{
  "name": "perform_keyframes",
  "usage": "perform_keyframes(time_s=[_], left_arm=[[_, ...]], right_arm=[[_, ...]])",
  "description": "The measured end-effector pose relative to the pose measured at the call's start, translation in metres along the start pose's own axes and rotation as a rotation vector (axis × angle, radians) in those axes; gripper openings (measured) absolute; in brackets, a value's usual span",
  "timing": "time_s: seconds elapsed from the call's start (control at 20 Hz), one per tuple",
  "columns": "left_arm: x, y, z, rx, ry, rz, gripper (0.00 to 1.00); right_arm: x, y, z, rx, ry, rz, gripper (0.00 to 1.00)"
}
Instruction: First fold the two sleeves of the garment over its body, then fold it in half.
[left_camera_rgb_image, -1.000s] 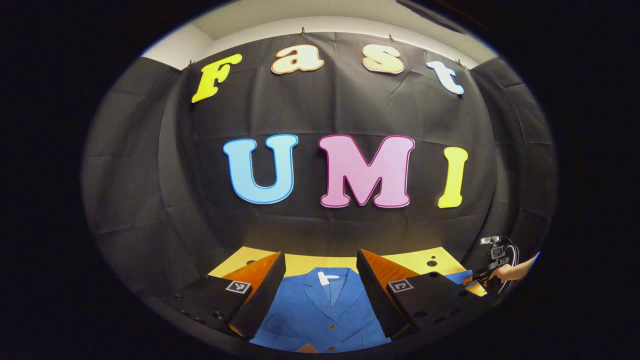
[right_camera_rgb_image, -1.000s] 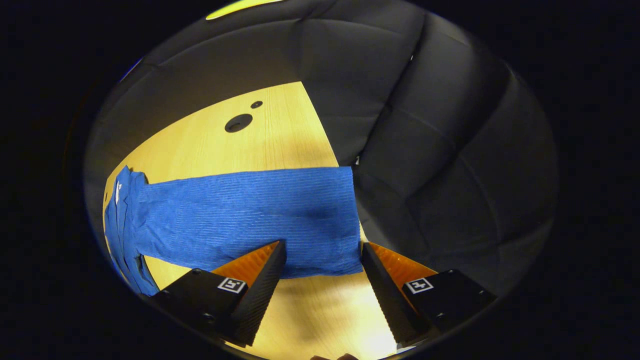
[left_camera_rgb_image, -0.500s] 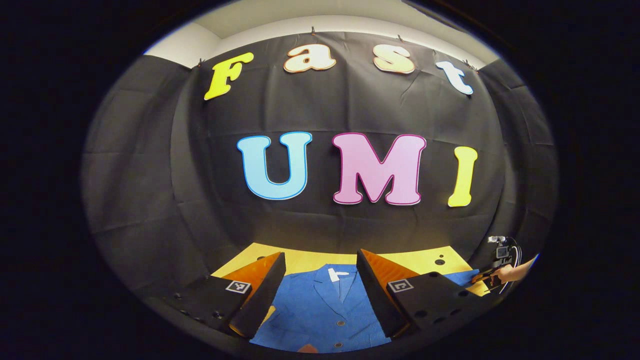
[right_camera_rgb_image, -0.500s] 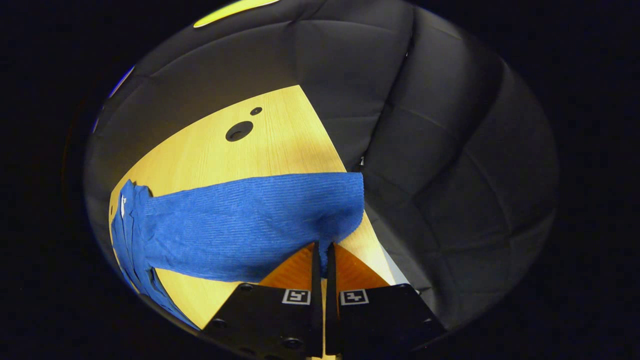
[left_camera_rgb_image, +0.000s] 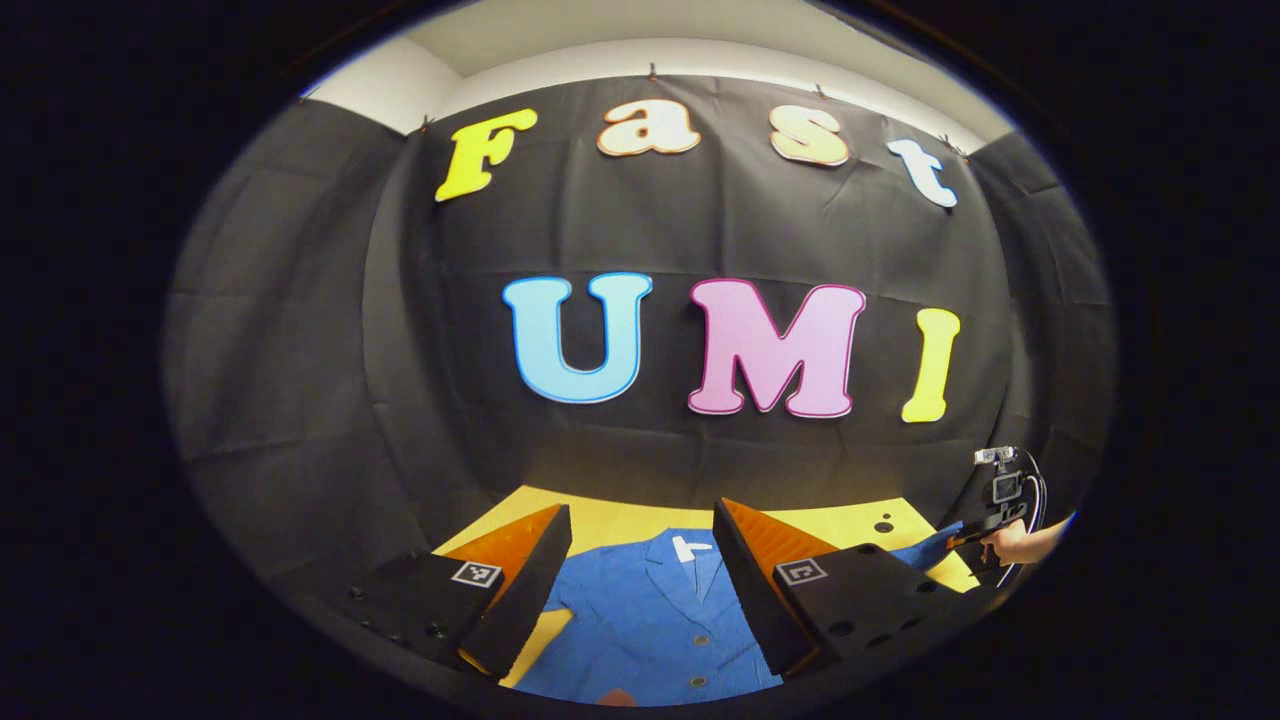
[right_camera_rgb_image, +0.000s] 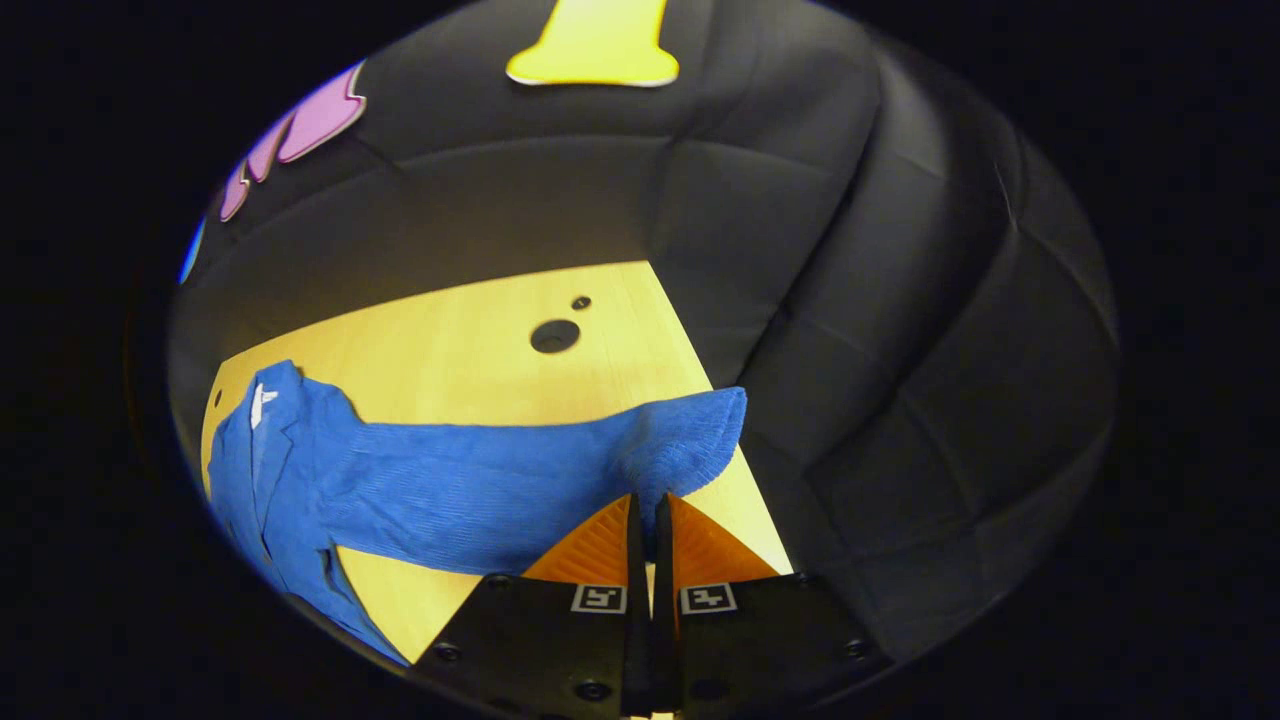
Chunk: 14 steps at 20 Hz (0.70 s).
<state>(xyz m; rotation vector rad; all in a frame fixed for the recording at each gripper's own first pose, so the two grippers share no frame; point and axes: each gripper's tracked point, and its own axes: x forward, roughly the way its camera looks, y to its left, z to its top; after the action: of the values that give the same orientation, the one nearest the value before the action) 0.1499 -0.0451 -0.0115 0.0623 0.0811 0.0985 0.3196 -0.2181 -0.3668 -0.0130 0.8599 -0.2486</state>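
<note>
1. My right gripper (right_camera_rgb_image: 645, 500): jaws pressed together, pinching the lower edge of the jacket sleeve (right_camera_rgb_image: 480, 480) near its cuff end.
2. The cuff end is lifted off the tabletop (right_camera_rgb_image: 450, 330) and curls upward just above my jaws; the rest of the sleeve runs from there back to the jacket (right_camera_rgb_image: 265, 470) body at the left of the right gripper view.
3. Jacket is blue, lying flat on the yellow wooden tabletop, front side up, collar toward the black cloth wall (left_camera_rgb_image: 320, 350).
4. Two dark round holes (right_camera_rgb_image: 555, 335) in the tabletop, on the far side of the sleeve, apart from it.
5. My left gripper (left_camera_rgb_image: 640, 575): jaws spread wide, pinching nothing, hovering over the jacket (left_camera_rgb_image: 650, 610) front. Collar, white neck label (left_camera_rgb_image: 690, 548) and buttons show between the jaws.
6. In the left gripper view, the right gripper (left_camera_rgb_image: 985, 525) sits far off to the right of the jacket, with the hand (left_camera_rgb_image: 1015, 542) that holds it, at the raised sleeve end (left_camera_rgb_image: 935, 548).
</note>
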Motion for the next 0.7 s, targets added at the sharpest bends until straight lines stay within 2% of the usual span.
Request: perform_keyframes(time_s=[0.15,0.35,0.55,0.7], left_arm=[[-0.008,0.033,-0.004,-0.03,-0.002,-0.004,0.82],[-0.012,0.08,-0.006,-0.062,-0.01,-0.021,0.82],[-0.008,0.137,-0.015,-0.061,-0.014,-0.008,0.82],[-0.009,0.179,-0.026,-0.093,0.0,0.015,0.82]], right_arm=[[-0.055,0.03,0.036,-0.038,-0.087,-0.005,0.05],[-0.122,0.096,0.081,-0.12,-0.212,0.012,0.05],[-0.182,0.203,0.112,-0.15,-0.278,0.103,0.05],[-0.211,0.303,0.126,-0.15,-0.324,0.216,0.05]])
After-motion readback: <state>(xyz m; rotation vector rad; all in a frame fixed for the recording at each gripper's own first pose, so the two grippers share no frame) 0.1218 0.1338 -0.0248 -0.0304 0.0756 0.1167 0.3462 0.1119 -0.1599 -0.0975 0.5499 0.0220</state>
